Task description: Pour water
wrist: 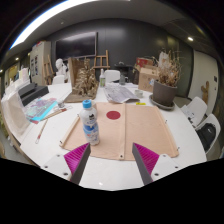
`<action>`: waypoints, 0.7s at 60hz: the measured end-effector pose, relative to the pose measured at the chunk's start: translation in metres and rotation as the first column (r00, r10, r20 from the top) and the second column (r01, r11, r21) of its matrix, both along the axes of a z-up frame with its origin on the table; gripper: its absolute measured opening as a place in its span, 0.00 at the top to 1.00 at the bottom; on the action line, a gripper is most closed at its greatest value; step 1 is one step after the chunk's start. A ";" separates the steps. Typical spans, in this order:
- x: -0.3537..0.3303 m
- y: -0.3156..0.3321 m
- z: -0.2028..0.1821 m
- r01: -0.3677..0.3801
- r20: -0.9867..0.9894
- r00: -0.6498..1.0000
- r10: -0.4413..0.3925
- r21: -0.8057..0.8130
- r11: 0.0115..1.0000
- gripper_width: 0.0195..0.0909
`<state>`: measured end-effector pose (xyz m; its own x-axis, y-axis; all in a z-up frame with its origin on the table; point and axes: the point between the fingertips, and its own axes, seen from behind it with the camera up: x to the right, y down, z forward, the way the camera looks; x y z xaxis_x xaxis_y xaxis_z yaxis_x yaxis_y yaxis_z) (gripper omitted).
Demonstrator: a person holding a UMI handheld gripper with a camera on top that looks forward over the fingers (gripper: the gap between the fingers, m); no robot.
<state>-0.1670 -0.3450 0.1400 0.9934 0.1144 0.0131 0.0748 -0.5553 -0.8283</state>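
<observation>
A clear plastic water bottle [90, 122] with a blue cap and a label stands upright on a tan mat [130, 130], near the mat's left side. A small dark red disc [113, 115] lies on the mat just right of the bottle. My gripper [111, 160] is open above the white table's near edge, its two fingers with magenta pads [76, 156] spread wide and nothing between them. The bottle stands ahead of the left finger, apart from it.
The round white table [110, 172] also carries a printer-like box [17, 110] at the left, papers [122, 93] at the back, and a grey pot with dry branches [164, 92] at the right. Chairs and shelves stand beyond the table.
</observation>
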 end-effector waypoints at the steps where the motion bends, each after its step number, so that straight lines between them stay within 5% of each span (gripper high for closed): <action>1: -0.008 0.003 -0.003 -0.007 0.001 1.000 0.007 0.005 1.000 0.07; 11: -0.073 0.054 -0.033 -0.019 0.000 1.000 0.019 0.082 0.996 0.06; 23: -0.092 0.134 -0.066 0.077 -0.017 0.997 -0.075 0.165 0.983 0.11; 26: -0.092 0.148 -0.071 0.103 -0.027 0.995 -0.100 0.180 0.978 0.18; 33: -0.095 0.165 -0.076 0.129 -0.054 0.991 -0.120 0.212 0.969 0.53; 42: -0.095 0.167 -0.073 0.145 -0.019 0.989 -0.145 0.256 0.956 0.65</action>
<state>-0.2623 -0.1777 0.0666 0.9990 -0.0385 0.0234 0.0094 -0.3292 -0.9442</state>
